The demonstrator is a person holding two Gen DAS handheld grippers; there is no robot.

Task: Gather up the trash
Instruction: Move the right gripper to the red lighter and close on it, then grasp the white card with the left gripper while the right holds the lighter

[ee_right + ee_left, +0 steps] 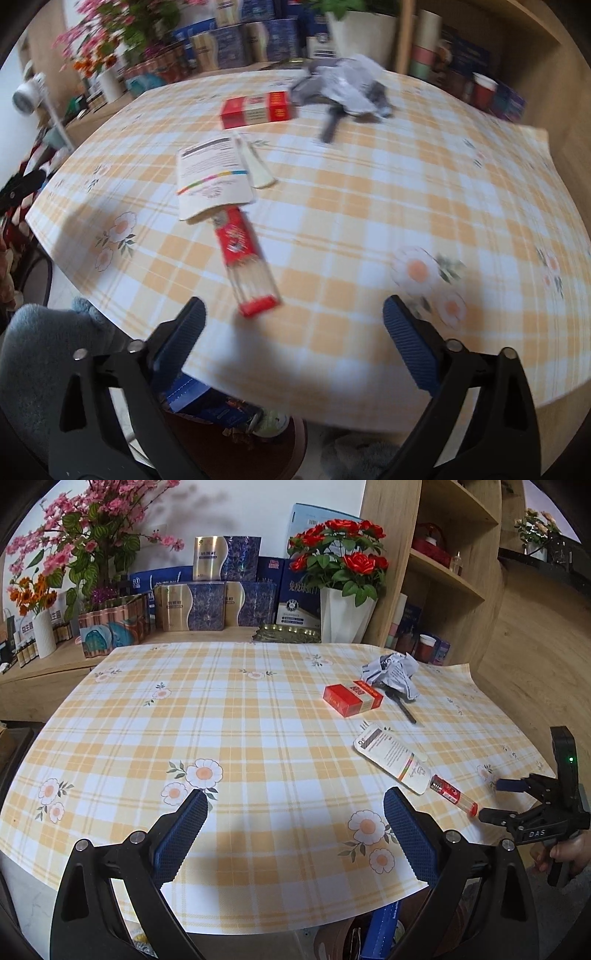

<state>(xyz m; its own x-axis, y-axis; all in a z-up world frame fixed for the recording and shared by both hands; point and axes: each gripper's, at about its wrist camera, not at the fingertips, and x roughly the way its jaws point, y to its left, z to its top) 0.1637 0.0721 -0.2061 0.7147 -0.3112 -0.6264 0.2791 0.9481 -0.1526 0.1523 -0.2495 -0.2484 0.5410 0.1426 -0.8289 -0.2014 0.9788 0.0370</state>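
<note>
Both grippers, left and right, gape empty (nothing held); the red-capped clear packet lies just ahead, and a skewed closing could nudge it aside.

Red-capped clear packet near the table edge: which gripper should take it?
Right. In the left wrist view the right gripper, jaws open, sits beside the packet; the left gripper hovers open over bare tablecloth.
</note>
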